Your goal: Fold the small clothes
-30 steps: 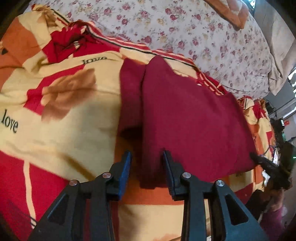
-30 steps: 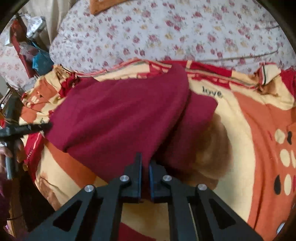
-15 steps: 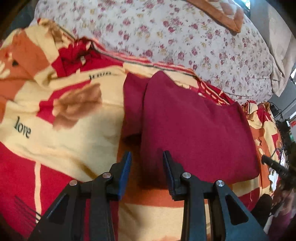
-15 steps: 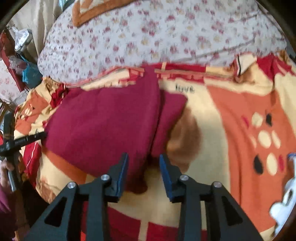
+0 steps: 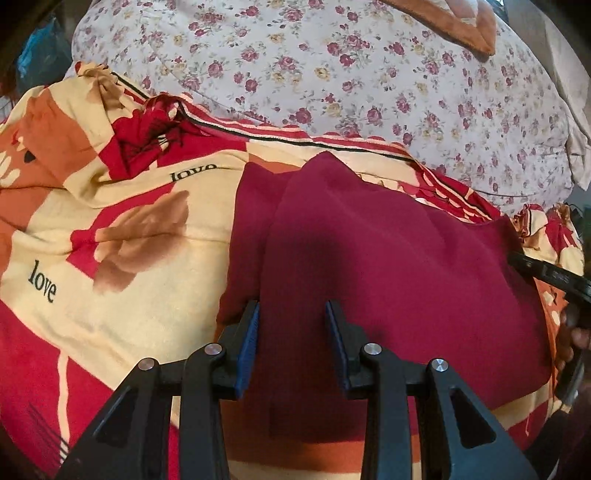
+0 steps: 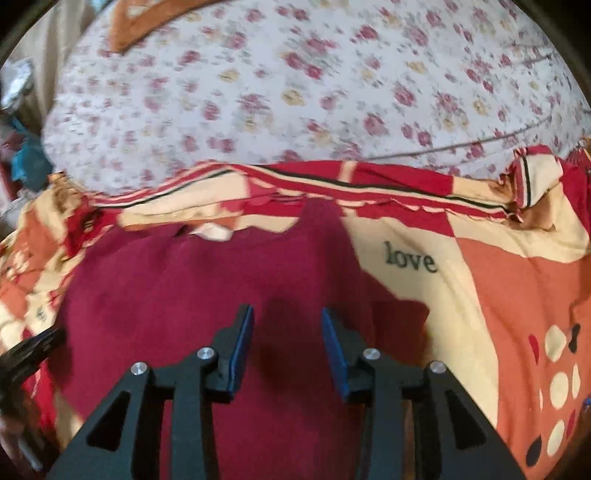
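Observation:
A dark red garment (image 5: pixel 388 266) lies folded on a red, orange and cream bedspread (image 5: pixel 129 229), with a narrower layer sticking out along its left side. It also shows in the right wrist view (image 6: pixel 192 288). My left gripper (image 5: pixel 291 321) is open and empty, low over the garment's near left edge. My right gripper (image 6: pixel 288 325) is open and empty over the garment's right part. The right gripper's black tip shows at the far right of the left wrist view (image 5: pixel 546 273), and the left gripper's tip shows at the left edge of the right wrist view (image 6: pixel 33 347).
A floral quilt (image 5: pixel 351 74) is heaped behind the bedspread, with an orange-edged pillow (image 5: pixel 454 18) on top. The bedspread's folded hem (image 6: pixel 332 188) runs along the garment's far side. Clutter lies beyond the bed at the left (image 6: pixel 22 158).
My right gripper has let go of the garment's edge and opened, then moved forward over the cloth. My left gripper stayed open and moved closer over the garment.

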Tool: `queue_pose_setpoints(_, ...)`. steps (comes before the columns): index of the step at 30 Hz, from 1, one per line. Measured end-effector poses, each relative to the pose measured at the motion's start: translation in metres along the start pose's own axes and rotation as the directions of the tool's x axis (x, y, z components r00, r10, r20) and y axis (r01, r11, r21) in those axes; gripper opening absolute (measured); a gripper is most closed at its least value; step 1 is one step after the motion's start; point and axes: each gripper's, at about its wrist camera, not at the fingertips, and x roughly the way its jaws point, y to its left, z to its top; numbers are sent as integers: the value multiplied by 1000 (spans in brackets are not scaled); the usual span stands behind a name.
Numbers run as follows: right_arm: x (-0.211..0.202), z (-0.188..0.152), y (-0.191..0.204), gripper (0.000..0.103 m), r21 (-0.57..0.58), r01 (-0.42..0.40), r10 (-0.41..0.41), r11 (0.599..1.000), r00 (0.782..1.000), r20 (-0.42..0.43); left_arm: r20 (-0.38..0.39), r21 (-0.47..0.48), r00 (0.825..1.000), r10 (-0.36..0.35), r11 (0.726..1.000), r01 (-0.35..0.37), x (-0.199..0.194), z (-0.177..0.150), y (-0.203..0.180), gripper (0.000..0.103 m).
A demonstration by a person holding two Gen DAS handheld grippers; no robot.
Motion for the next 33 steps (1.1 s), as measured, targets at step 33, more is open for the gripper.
queue_pose_setpoints(33,45,9,228,53,-409,-222,196,885,975,-105,113,-209,953,-282,931,300,-4,-26,41,13)
